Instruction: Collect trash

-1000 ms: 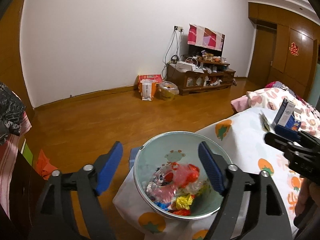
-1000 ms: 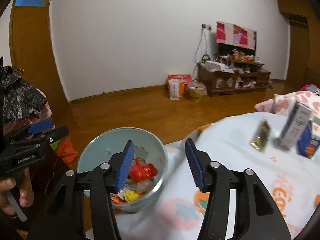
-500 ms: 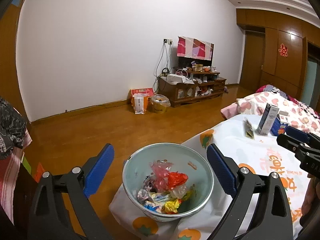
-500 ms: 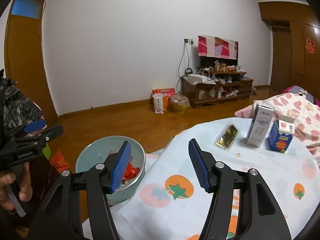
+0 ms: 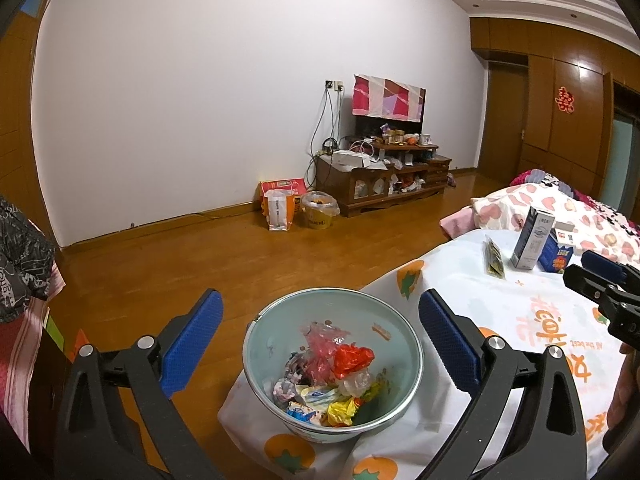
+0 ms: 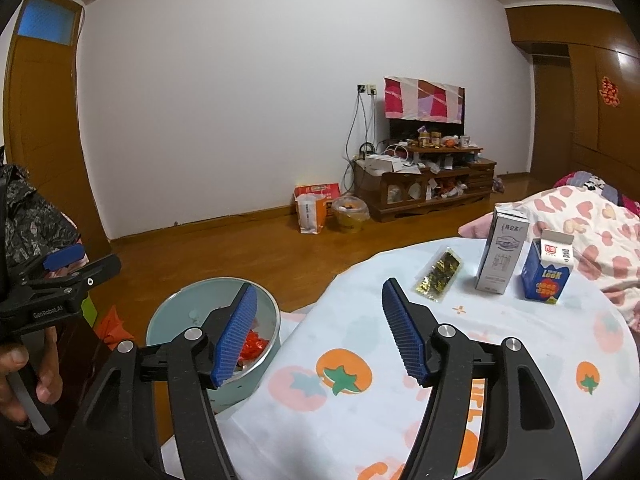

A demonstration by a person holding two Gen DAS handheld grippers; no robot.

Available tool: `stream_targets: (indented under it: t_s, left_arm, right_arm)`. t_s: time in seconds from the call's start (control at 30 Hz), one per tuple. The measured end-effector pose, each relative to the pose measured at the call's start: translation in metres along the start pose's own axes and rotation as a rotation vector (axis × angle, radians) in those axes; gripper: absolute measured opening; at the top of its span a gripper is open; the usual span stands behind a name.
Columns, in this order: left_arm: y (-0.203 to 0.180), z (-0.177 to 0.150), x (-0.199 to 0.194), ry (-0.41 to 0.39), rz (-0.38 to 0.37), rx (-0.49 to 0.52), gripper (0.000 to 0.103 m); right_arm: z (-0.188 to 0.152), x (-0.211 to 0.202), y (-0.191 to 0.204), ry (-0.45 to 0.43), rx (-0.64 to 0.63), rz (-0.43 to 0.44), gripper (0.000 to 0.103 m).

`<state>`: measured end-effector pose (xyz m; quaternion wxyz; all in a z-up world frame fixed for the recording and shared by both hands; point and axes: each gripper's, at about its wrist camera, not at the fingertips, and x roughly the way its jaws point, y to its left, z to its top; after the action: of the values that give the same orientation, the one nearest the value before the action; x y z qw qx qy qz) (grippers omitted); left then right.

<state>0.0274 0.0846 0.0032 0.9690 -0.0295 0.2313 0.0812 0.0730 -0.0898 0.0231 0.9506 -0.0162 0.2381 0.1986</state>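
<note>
A pale green bowl (image 5: 256, 344) at the table's left edge holds several crumpled wrappers (image 5: 332, 376); it also shows in the right wrist view (image 6: 172, 316). My left gripper (image 5: 320, 340) is open and empty, its fingers either side of the bowl, above it. My right gripper (image 6: 318, 332) is open and empty over the tablecloth, right of the bowl. On the table's far side lie a gold snack packet (image 6: 437, 275), a grey carton (image 6: 501, 255) and a blue carton (image 6: 547, 274); they also show in the left wrist view: packet (image 5: 494, 258), grey carton (image 5: 532, 238).
The table has a white cloth with tomato prints (image 6: 400, 400). A pink patterned bed (image 6: 592, 216) lies behind it on the right. Wooden floor (image 5: 200, 256) stretches to a TV cabinet (image 5: 380, 180) with bags beside it. Dark clothing (image 5: 20, 252) hangs at the left.
Both grippers have drawn back and risen from the bowl. The right gripper has swung right, so that the packet and cartons come into fuller view. Both jaws stay open.
</note>
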Motion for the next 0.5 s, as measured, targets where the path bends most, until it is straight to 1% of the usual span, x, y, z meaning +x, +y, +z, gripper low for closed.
stream_targets:
  t_s: [0.2,0.33,0.5]
  left_arm:
    - [-0.0005,-0.0006,0.0000,0.001,0.005,0.003,0.096]
    - [-0.0018,-0.0030,0.0002,0.005,0.013,0.007,0.096]
    - [-0.0023,-0.0037,0.0013,0.008,0.010,0.011,0.096]
  right_arm:
    - [0.0004,-0.0025,-0.0027,-0.005,0.003,-0.006,0.066]
    - [0.0015,-0.0067,-0.0030,-0.021,0.005,-0.013,0.070]
    - [0.0005,-0.0081,-0.0035,-0.027,0.007,-0.015,0.070]
